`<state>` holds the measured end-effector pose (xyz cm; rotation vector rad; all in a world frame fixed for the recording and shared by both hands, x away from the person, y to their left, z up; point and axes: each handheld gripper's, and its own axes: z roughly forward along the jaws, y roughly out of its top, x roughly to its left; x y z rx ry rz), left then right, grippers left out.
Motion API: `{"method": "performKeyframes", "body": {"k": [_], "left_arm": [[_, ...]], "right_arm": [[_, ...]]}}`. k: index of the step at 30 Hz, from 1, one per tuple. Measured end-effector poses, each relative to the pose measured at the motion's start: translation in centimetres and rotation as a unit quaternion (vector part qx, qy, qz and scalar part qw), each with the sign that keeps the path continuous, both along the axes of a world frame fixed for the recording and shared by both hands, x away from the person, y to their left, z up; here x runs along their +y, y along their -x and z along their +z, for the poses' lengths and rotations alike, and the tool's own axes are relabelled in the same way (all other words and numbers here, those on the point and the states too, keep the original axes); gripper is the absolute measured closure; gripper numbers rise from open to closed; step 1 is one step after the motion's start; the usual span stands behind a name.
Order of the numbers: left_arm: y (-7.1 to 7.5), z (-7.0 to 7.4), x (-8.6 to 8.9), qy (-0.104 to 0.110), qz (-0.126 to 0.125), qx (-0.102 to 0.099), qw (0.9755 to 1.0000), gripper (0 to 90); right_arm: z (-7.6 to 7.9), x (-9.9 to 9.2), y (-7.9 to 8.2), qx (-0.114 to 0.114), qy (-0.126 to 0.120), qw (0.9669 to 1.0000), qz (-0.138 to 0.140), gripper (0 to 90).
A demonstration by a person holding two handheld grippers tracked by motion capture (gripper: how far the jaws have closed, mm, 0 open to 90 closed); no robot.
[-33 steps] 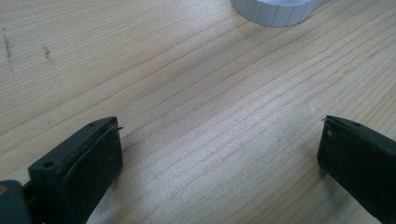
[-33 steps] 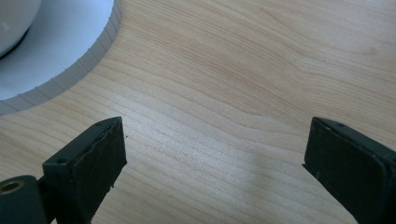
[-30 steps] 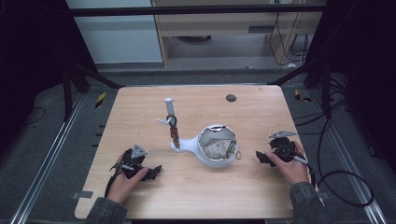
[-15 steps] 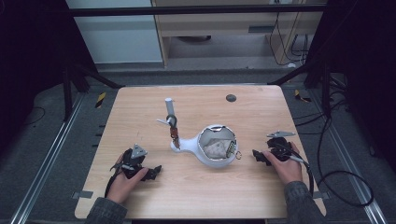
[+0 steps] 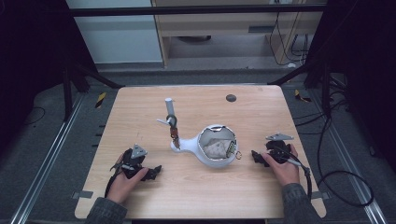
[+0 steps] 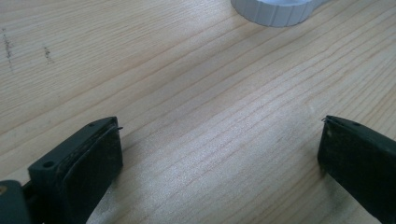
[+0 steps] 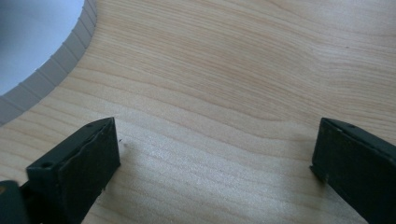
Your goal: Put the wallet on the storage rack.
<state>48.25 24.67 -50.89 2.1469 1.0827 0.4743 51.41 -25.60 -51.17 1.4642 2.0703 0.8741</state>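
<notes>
White holder [image 5: 214,145] between grippers — high view shows contents; right gripper [image 7: 215,154] jaws just opened wide, left gripper [image 6: 219,154] apart — ribbed rim.

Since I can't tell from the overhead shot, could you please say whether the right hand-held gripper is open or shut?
Open. The right hand-held gripper has its jaws wide apart, having just been opening, with bare wooden table between them, beside the white ribbed container.

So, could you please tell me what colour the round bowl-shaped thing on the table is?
White; the bowl shows best in the high view.
</notes>
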Motion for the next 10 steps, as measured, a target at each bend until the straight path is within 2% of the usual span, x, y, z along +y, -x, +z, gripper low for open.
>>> {"method": "performKeyframes", "body": {"k": [6, 10], "left_arm": [[-0.02, -0.02, -0.04, 0.002, 0.001, -0.001, 1.0000, 0.0], [-0.05, -0.01, -0.07, 0.001, -0.001, -0.001, 1.0000, 0.0]], "right_arm": [[-0.07, 0.13, 0.08, -0.002, -0.001, 1.0000, -0.006, 0.4], [-0.08, 0.45, 0.52, -0.004, -0.002, 0.9997, -0.023, 0.5]]}}
